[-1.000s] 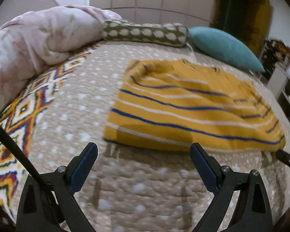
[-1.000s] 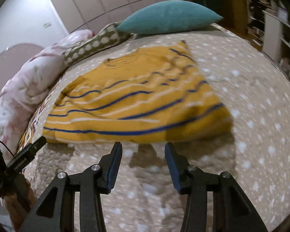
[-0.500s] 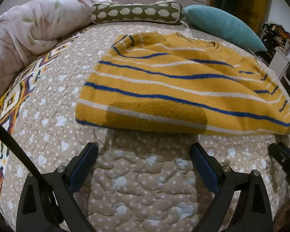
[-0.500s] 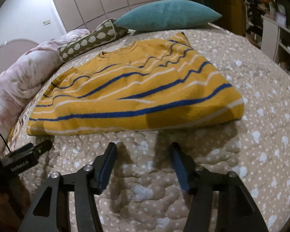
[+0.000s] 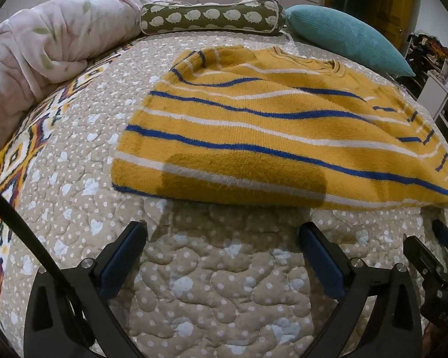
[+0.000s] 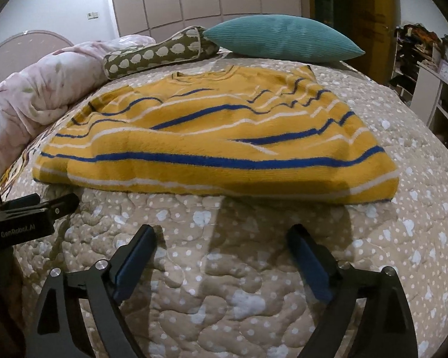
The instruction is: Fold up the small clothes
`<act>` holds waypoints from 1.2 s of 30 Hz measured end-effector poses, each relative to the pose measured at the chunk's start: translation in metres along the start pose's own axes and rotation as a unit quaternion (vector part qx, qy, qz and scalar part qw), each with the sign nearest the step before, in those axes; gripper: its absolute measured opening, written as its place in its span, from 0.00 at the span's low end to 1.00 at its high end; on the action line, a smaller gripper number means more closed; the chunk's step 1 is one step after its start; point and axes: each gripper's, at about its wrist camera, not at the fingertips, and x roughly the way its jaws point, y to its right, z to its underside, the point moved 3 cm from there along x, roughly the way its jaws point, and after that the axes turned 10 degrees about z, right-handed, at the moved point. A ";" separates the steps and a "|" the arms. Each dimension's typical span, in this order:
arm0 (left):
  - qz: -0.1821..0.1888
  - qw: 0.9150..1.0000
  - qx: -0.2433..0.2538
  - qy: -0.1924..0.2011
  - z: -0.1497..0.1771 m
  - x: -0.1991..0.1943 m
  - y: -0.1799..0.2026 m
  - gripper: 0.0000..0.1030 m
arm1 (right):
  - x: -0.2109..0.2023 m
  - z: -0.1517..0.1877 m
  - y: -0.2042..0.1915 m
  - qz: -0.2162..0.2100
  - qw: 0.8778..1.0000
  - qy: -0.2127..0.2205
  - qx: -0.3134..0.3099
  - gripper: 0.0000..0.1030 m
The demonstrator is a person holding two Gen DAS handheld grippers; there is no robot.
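While your left gripper (image 5: 222,235) and right gripper (image 6: 221,235) hover over the beige dotted quilt (image 5: 224,283), their jaws are opening, nothing between them. Just ahead lies the folded mustard-yellow knit sweater with blue and white stripes (image 5: 268,137).

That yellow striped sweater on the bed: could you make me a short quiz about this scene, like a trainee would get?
1. True or false: the left claw grips the sweater.
2. Which cushion lies nearest the sweater's collar: A) teal pillow, B) pink duvet?
3. Fill in: between the right claw fingers lies only the ______.

Key
1. False: both claws are short of the hem, and their jaws are opening with nothing between them.
2. A.
3. Quilt.
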 end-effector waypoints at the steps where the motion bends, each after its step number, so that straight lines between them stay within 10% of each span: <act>1: 0.000 1.000 0.000 0.000 0.000 0.000 0.000 1.00 | 0.000 0.000 0.000 -0.001 1.000 0.000 0.000 0.93; 21: 0.029 1.000 -0.008 0.004 -0.001 -0.005 -0.003 0.99 | -0.005 -0.004 0.004 -0.017 1.000 -0.017 0.006 0.92; 28: 0.085 0.994 -0.036 0.064 -0.012 -0.048 -0.020 0.91 | -0.044 -0.034 0.107 -0.009 0.986 0.001 0.164 0.87; 36: 0.068 0.989 -0.098 0.092 -0.023 -0.064 -0.070 0.91 | 0.023 -0.045 0.135 -0.073 0.958 -0.063 0.269 0.87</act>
